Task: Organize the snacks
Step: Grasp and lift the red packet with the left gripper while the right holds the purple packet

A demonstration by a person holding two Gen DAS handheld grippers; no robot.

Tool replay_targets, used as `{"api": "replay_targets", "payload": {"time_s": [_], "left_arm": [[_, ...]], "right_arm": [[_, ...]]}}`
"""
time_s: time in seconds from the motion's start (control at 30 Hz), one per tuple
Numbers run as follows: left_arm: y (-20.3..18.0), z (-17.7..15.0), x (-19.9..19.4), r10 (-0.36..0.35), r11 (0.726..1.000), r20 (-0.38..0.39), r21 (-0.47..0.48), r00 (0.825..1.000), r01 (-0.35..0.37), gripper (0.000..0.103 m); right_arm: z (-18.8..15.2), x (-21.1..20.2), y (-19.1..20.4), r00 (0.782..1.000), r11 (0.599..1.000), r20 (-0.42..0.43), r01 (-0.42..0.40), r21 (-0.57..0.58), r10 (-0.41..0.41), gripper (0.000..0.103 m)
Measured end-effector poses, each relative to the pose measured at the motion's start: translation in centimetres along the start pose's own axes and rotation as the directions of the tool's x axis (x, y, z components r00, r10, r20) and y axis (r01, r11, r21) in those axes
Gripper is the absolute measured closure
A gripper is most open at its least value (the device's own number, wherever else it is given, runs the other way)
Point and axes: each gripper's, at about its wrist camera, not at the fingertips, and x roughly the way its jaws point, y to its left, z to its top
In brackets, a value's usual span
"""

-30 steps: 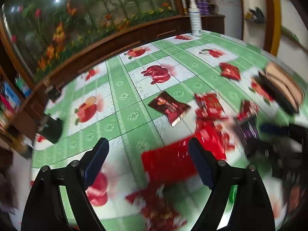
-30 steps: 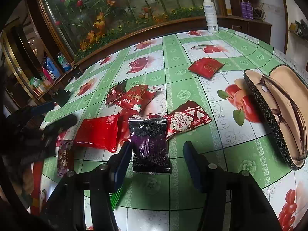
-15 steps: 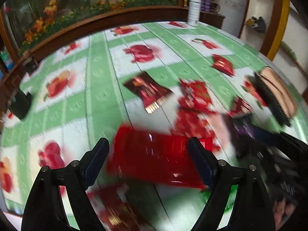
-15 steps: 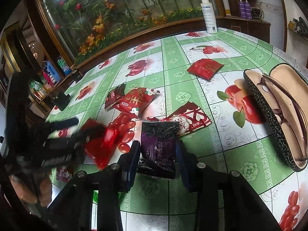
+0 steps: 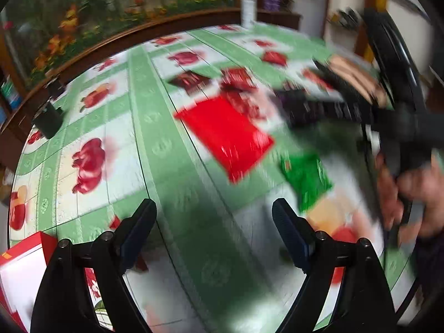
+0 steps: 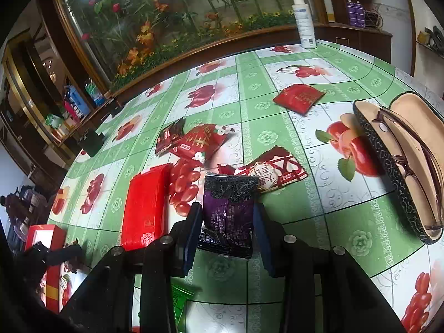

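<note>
My right gripper (image 6: 228,211) is shut on a purple snack packet (image 6: 229,191), its pads pressing both sides, low over the fruit-print tablecloth (image 6: 277,105). A flat red packet (image 6: 144,208) lies just left of it. My left gripper (image 5: 213,208) is open with nothing between its fingers, over a green stripe of the cloth; its view is blurred. There the flat red packet (image 5: 224,136) lies ahead, with a green packet (image 5: 305,177) to its right. More red snack packets (image 6: 201,143) (image 6: 273,173) (image 6: 299,98) are scattered further out.
An open glasses case (image 6: 399,166) holding spectacles lies at the right. A red box (image 6: 41,236) stands near the left table edge. A white spray bottle (image 6: 304,22) and a black object (image 6: 91,141) sit at the far rim. A hand (image 5: 410,183) holds the right gripper's handle.
The right gripper has closed onto the purple packet. The left gripper has swung away from the flat red packet, which was between its fingers and now lies turned on the cloth.
</note>
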Motion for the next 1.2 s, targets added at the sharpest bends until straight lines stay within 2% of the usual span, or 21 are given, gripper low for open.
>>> {"api": "replay_targets", "payload": {"time_s": [0.07,0.13,0.27,0.37,0.5,0.53,0.57,0.6,0.67,0.8,0.83,0.87,0.97,1.2], "left_arm": [[0.6,1.6,0.7,-0.003,0.994,-0.022,-0.107,1.0,0.001,0.017],[0.8,3.3,2.2,0.019,0.977,-0.064,-0.213,0.998,-0.033,0.017],[0.1,5.0,4.7,0.108,0.947,-0.117,-0.289,0.987,-0.138,0.017],[-0.4,5.6,5.2,0.126,0.933,-0.103,-0.325,0.987,-0.153,0.017],[-0.7,5.8,5.9,0.114,0.914,-0.124,-0.375,0.986,-0.153,0.017],[-0.9,5.8,6.3,0.113,0.915,-0.144,-0.37,0.983,-0.159,0.017],[-1.2,5.9,6.7,0.144,0.919,-0.156,-0.346,0.977,-0.19,0.01],[-1.4,5.8,6.7,0.161,0.919,-0.147,-0.339,0.976,-0.202,0.01],[-1.3,5.4,6.6,0.155,0.914,-0.141,-0.354,0.978,-0.196,0.008],[-1.1,5.1,6.4,0.158,0.924,-0.109,-0.335,0.981,-0.186,0.009],[-1.0,5.0,6.3,0.158,0.927,-0.098,-0.327,0.982,-0.182,0.01],[-0.9,4.8,6.1,0.158,0.933,-0.079,-0.315,0.984,-0.174,0.018],[-0.6,5.0,5.6,0.153,0.946,-0.053,-0.281,0.987,-0.161,0.053],[-0.3,2.9,4.1,0.118,0.961,-0.049,-0.245,0.992,-0.127,0.055]], "right_arm": [[0.1,-0.1,-0.5,1.0,1.0,0.003,0.001,0.02,-0.001,0.064],[0.2,0.0,-0.8,1.0,0.999,0.001,0.009,0.036,-0.009,0.064],[0.3,-0.1,-1.2,0.999,0.998,0.011,0.034,0.049,-0.035,0.064],[0.4,0.0,-1.4,0.999,0.998,0.011,0.03,0.06,-0.031,0.064],[0.5,-0.1,-1.7,0.999,0.997,0.011,0.032,0.073,-0.033,0.064],[0.5,-0.1,-2.0,1.0,0.996,0.01,0.025,0.085,-0.026,0.064],[0.5,-0.1,-2.1,1.0,0.996,0.009,0.02,0.093,-0.021,0.064],[0.6,-0.1,-2.2,1.0,0.995,0.009,0.017,0.097,-0.018,0.065],[0.6,-0.2,-2.2,1.0,0.995,0.01,0.021,0.098,-0.022,0.065],[0.5,-0.2,-2.2,0.999,0.996,0.013,0.028,0.089,-0.029,0.066],[0.5,-0.2,-2.2,0.999,0.996,0.014,0.03,0.087,-0.031,0.066],[0.5,-0.2,-2.1,0.999,0.996,0.014,0.031,0.085,-0.032,0.066],[0.5,-0.2,-2.1,0.999,0.996,0.018,0.034,0.08,-0.035,0.066],[0.5,-0.1,-1.9,0.999,0.997,0.024,0.039,0.064,-0.041,0.066]]}}
